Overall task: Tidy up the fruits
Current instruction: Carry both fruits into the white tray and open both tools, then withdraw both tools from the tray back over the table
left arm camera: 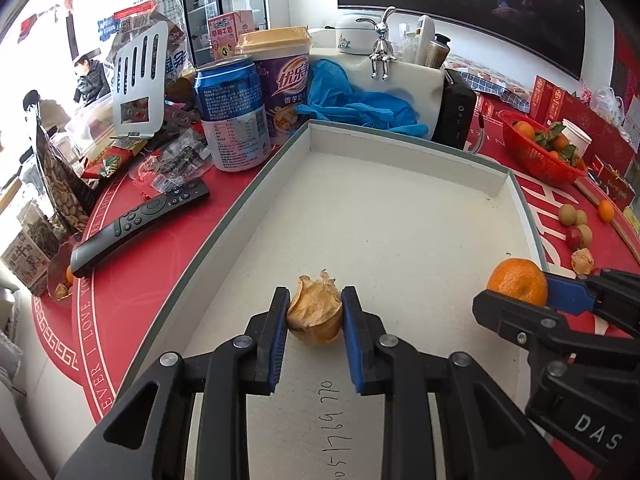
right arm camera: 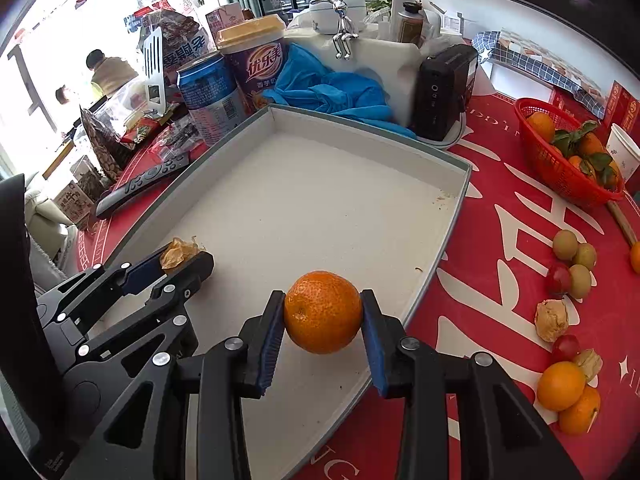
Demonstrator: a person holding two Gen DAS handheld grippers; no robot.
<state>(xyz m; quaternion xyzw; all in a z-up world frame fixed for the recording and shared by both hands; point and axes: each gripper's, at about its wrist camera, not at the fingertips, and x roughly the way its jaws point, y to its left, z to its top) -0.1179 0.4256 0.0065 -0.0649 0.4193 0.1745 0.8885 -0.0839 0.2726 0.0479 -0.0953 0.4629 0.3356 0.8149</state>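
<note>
My left gripper [left arm camera: 315, 314] is shut on a papery husked physalis [left arm camera: 316, 314] over the near left part of the shallow white tray [left arm camera: 400, 216]. It also shows in the right wrist view [right arm camera: 182, 254]. My right gripper [right arm camera: 323, 312] is shut on an orange mandarin [right arm camera: 323, 312] above the tray's near right part; the mandarin shows in the left wrist view [left arm camera: 518, 282] too. Loose fruit lies on the red tablecloth right of the tray: small green fruits [right arm camera: 576, 258], red ones [right arm camera: 558, 278], a physalis [right arm camera: 551, 320] and two mandarins [right arm camera: 568, 396].
A red basket [right arm camera: 560, 176] of mandarins stands at the far right by a white cup [right arm camera: 622, 152]. Behind the tray are a blue can [left arm camera: 232, 116], a purple cup [left arm camera: 280, 84], blue gloves [left arm camera: 352, 96] and a black box [left arm camera: 458, 110]. A remote [left arm camera: 140, 222] lies left.
</note>
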